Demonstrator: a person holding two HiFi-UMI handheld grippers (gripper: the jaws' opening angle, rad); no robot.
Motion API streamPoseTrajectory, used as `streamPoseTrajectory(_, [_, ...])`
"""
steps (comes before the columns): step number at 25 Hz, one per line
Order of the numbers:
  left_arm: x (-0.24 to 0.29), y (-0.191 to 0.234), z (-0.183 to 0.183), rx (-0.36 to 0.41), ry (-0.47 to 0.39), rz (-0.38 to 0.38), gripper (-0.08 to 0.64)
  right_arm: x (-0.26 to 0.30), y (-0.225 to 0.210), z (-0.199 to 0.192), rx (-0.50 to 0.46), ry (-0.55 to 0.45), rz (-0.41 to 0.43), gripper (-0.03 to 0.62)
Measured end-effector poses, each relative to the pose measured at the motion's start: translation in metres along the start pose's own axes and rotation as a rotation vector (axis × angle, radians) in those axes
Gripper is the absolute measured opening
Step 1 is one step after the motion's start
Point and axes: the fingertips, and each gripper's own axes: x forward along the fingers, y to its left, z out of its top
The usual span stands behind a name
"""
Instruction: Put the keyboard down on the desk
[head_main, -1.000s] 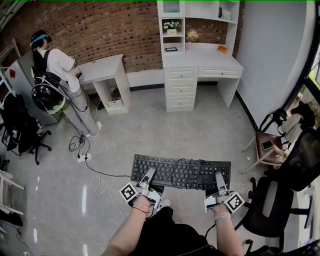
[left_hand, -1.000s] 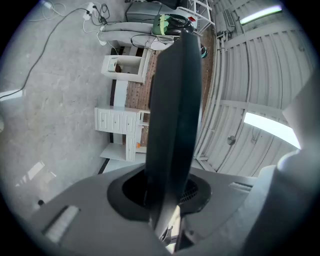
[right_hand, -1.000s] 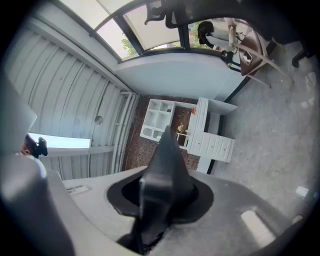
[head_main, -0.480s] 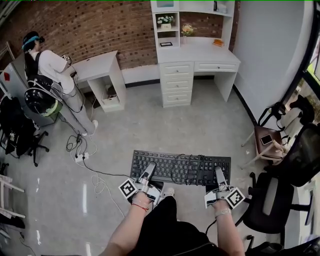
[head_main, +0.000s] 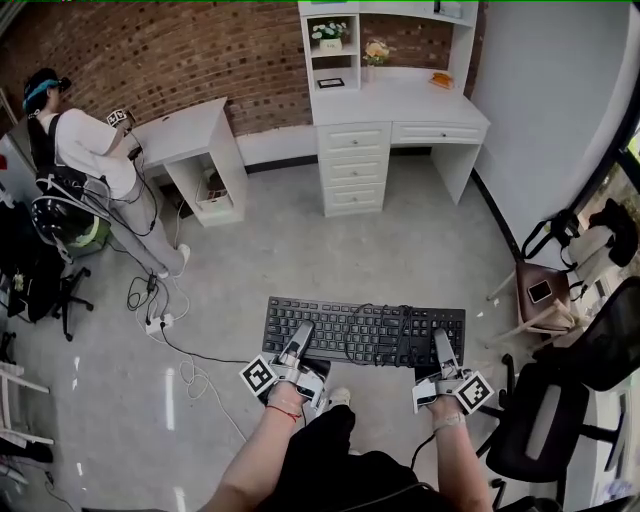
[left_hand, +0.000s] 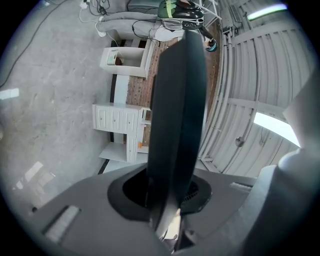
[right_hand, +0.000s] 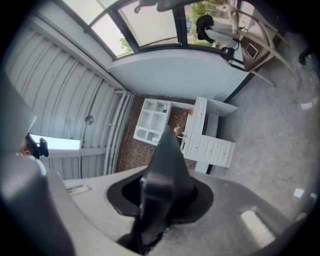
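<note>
A black keyboard (head_main: 365, 330), its cable coiled on top, hangs flat above the grey floor in front of me. My left gripper (head_main: 303, 338) is shut on its near edge at the left. My right gripper (head_main: 441, 347) is shut on the near edge at the right. In the left gripper view the keyboard (left_hand: 175, 115) runs edge-on out from between the jaws. The right gripper view shows the keyboard (right_hand: 167, 165) as a dark wedge pinched between the jaws. The white desk (head_main: 400, 103) with drawers and a shelf unit stands far ahead against the brick wall.
A smaller white desk (head_main: 188, 133) stands at the wall to the left, with a person (head_main: 80, 150) beside it. Cables and a power strip (head_main: 160, 322) lie on the floor at the left. At the right are a stool with a phone (head_main: 541, 294) and a black office chair (head_main: 560, 400).
The keyboard stays held in both grippers. The room has shifted a little in the head view, and the person at the left now sits nearer the picture's edge.
</note>
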Motion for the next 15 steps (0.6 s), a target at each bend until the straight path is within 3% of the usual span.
streamPoseTrajectory(15, [0.145,0.012,0.084,0.002,0.043,-0.001,0.075,0.152,-0.032,0.028,0.025,-0.046,0.008,0.086])
